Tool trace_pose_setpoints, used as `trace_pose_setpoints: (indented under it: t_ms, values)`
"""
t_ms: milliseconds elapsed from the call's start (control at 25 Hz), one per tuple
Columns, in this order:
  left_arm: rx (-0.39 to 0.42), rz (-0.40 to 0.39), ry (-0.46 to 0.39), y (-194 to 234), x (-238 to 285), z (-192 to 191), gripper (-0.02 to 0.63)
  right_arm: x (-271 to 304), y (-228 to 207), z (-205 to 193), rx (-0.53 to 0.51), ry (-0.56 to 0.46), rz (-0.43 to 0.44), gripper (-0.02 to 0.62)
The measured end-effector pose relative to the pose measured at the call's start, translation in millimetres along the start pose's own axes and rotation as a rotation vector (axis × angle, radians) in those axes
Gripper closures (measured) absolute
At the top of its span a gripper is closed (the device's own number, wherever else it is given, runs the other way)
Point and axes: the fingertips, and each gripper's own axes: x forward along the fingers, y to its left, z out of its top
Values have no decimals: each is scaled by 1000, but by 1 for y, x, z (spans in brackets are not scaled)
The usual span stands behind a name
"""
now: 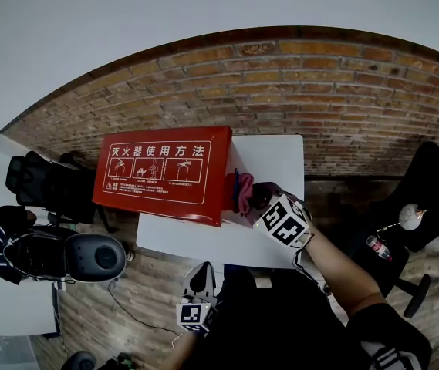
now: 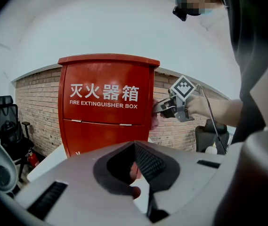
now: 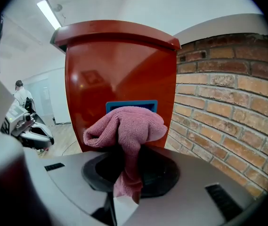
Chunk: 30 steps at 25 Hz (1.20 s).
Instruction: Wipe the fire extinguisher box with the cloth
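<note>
1. Fire extinguisher box (image 1: 161,172), red, stands left of centre in the head view on the white worktop (image 1: 277,156).
2. Right gripper (image 1: 259,200) is clamped on the pink cloth (image 1: 244,193), which it holds at the box's side face, over the blue recess (image 3: 131,105). Wiping of that side seems under way.
3. Left gripper (image 1: 201,280), at lower centre, has its jaws together and holds nothing.
4. The next move likely calls for dragging the cloth across the panel with steady contact.

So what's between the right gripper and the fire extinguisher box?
Only the pink cloth, clamped in the right gripper and bunched at the box's side; the right gripper view shows it.
</note>
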Motion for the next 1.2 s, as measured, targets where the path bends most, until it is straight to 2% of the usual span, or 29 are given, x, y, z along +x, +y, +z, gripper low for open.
trace_pose_setpoints:
  t_ms: [720, 1200]
  values:
    - [-16, 19, -2, 3, -6, -6, 589, -23, -1, 37, -28, -19, -37, 506]
    - [-26, 16, 0, 4, -2, -9, 589, -41, 3, 64, -103, -33, -50, 506]
